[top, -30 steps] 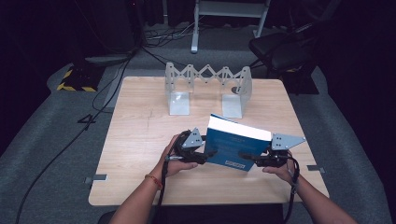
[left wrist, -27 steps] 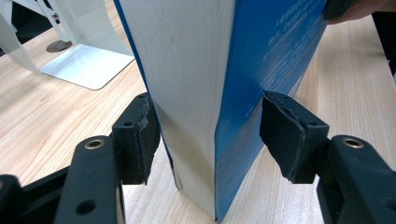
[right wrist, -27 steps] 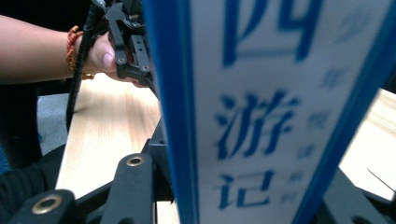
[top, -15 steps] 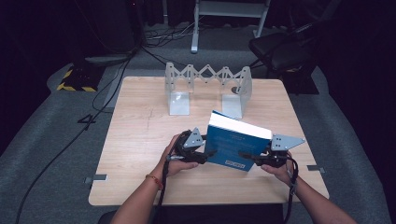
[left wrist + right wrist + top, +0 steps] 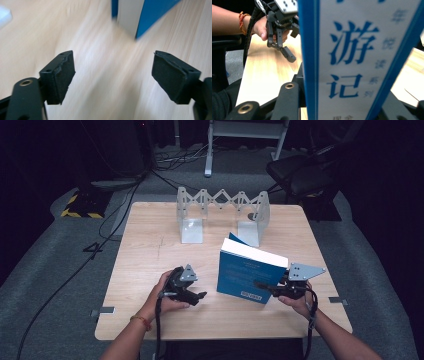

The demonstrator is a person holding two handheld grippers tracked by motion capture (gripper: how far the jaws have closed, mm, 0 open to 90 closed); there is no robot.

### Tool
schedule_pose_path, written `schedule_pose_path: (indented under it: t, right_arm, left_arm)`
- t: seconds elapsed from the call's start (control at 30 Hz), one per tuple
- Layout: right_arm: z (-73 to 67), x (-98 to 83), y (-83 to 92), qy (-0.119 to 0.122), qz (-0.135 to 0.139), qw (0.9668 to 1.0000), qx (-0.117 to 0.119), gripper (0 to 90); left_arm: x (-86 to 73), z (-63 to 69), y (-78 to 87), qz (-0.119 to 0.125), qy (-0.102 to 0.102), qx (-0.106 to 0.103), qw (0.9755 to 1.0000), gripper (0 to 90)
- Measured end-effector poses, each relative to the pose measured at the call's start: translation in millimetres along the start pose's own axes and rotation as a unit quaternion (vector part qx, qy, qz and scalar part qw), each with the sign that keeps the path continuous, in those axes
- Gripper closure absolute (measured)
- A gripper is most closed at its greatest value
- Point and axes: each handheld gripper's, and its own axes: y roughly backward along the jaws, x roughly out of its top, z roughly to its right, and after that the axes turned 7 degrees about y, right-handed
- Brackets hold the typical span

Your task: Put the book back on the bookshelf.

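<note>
Blue book [image 5: 251,270]: stands upright on the light wooden desk [image 5: 150,255], right of centre and toward the near edge, white page block facing up, its front cover turned toward the person. In the right gripper view its white spine [image 5: 362,60] carries blue printed characters between blue borders. Right gripper [image 5: 267,287]: held by the right hand [image 5: 297,302] near the desk's near right corner, its fingers clamped on the book's lower right edge, the spine seated between them. Left gripper [image 5: 197,296]: held by the left hand [image 5: 162,295] near the near edge, left of the book and apart from it; its fingers [image 5: 60,75] stand wide apart with only bare desk between them, the book's lower corner [image 5: 140,17] ahead. Metal expanding rack [image 5: 222,215]: two upright end plates joined by a zigzag lattice, standing toward the far edge, behind the book. Left wrist wears a red-orange bracelet [image 5: 242,21].
</note>
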Motion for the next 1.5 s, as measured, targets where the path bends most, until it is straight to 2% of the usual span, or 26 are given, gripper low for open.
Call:
schedule_pose_path:
  t: [0.07, 0.13, 0.23, 0.33, 0.5, 0.53, 0.7, 1.03, 1.5]
  right_arm:
    - [-1.4, 1.5, -0.6, 0.003, -0.003, 1.0, -0.001, 61.6]
    - [-1.6, 1.5, -0.5, 0.004, -0.003, 1.0, -0.001, 61.5]
    - [-2.2, 0.6, 0.0, 0.004, -0.003, 1.0, -0.001, 61.5]
    - [-1.9, -0.9, 0.3, 0.003, -0.001, 1.0, -0.004, 61.3]
    - [-2.6, -0.5, -0.7, 0.006, -0.007, 0.9999, -0.007, 61.1]
    - [-2.8, 0.0, -0.8, 0.008, -0.009, 0.9999, -0.007, 61.1]
    - [-5.1, 3.9, -1.9, 0.017, -0.016, 0.9997, -0.01, 61.5]
    - [-0.4, 12.5, -6.1, 0.01, -0.031, 0.9995, -0.004, 61.8]
    - [6.2, 36.4, -20.7, 0.029, -0.055, 0.9978, -0.025, 62.1]
  left_arm:
    - [-13.5, -6.5, -0.2, -0.024, 0.007, 0.028, 0.9993, 18.5]
    - [-17.4, -8.4, 0.2, -0.028, 0.008, 0.029, 0.9992, 17.6]
    - [-24.3, -14.2, 3.1, -0.019, 0.031, 0.024, 0.999, 16.5]
    - [-27.9, -16.4, 4.6, -0.015, 0.04, 0.024, 0.9988, 16.5]
    - [-34.1, -15.5, 3.1, 0.013, 0.052, 0.028, 0.9981, 14.7]
    - [-34.2, -15.2, 3.2, 0.012, 0.054, 0.029, 0.998, 14.7]
    - [-34.2, -15.1, 3.2, 0.012, 0.054, 0.03, 0.998, 14.8]
    - [-34.1, -14.9, 3.1, 0.012, 0.055, 0.03, 0.9979, 14.8]
    - [-34.2, -14.8, 3.3, 0.012, 0.054, 0.03, 0.998, 14.8]
